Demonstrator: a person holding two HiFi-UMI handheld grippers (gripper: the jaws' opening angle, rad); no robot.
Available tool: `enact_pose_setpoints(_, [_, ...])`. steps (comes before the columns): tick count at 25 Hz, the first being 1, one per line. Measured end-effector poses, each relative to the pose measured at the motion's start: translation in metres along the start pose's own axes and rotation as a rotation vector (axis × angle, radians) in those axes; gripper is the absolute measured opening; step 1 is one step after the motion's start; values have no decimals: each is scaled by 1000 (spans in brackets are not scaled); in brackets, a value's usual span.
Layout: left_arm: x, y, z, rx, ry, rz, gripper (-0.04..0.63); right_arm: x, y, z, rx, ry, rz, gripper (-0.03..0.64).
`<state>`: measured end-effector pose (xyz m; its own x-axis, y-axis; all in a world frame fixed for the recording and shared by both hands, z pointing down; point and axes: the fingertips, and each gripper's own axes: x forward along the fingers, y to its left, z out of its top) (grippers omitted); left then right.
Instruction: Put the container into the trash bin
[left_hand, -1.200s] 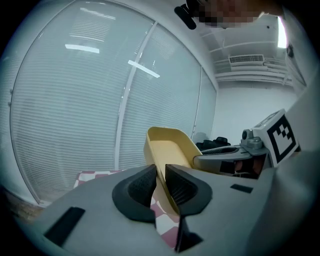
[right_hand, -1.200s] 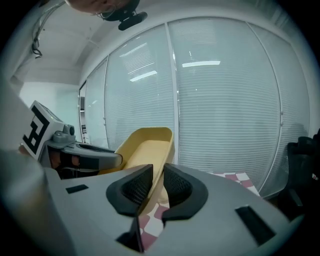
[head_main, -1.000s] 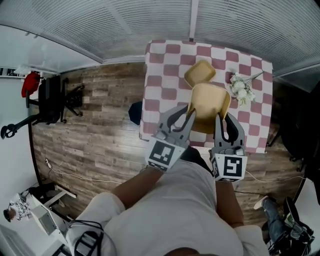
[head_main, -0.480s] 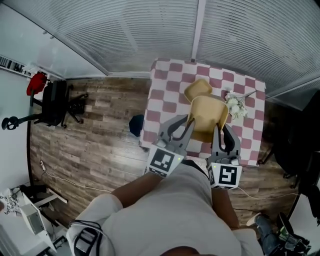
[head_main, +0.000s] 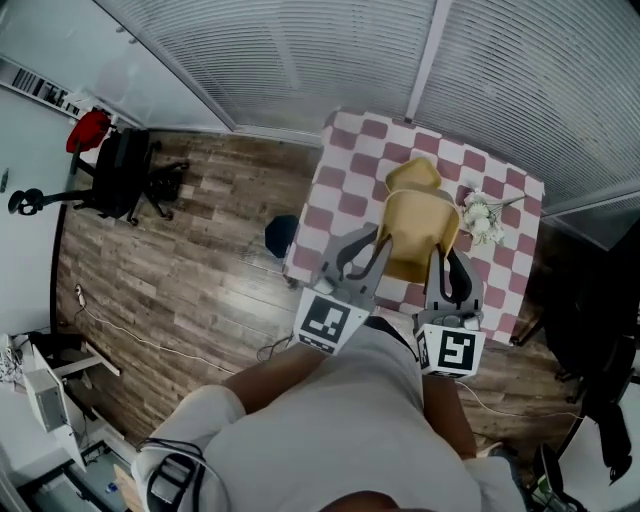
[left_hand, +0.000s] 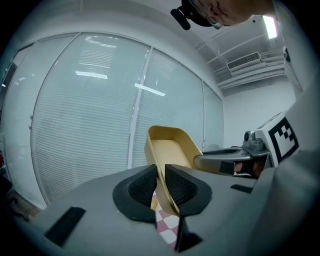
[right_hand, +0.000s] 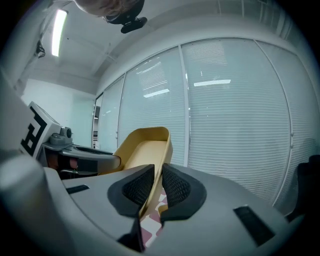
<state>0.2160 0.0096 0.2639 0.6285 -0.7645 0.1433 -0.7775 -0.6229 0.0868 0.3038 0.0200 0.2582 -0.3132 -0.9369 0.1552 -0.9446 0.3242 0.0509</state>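
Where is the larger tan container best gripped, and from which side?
By its thin upright side walls, one per gripper, from the near end. The container is an open tray; the left gripper pinches the left wall, and the right gripper, jaws closing, has the right wall between them.

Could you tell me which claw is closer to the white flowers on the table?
The right. In the head view the right claw, its jaws closing on the yellow container's edge, is just left of the flowers; the left claw grips the container's other edge, farther left.
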Motion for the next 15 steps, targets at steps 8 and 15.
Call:
enact_pose_setpoints(8, [-43, 29, 0, -13, -33, 163, 74, 16, 46, 7, -33, -32, 165, 64])
enact_pose_setpoints(15, [-92, 69, -7, -42, -34, 325, 74, 39, 107, 14, -56, -45, 331, 64])
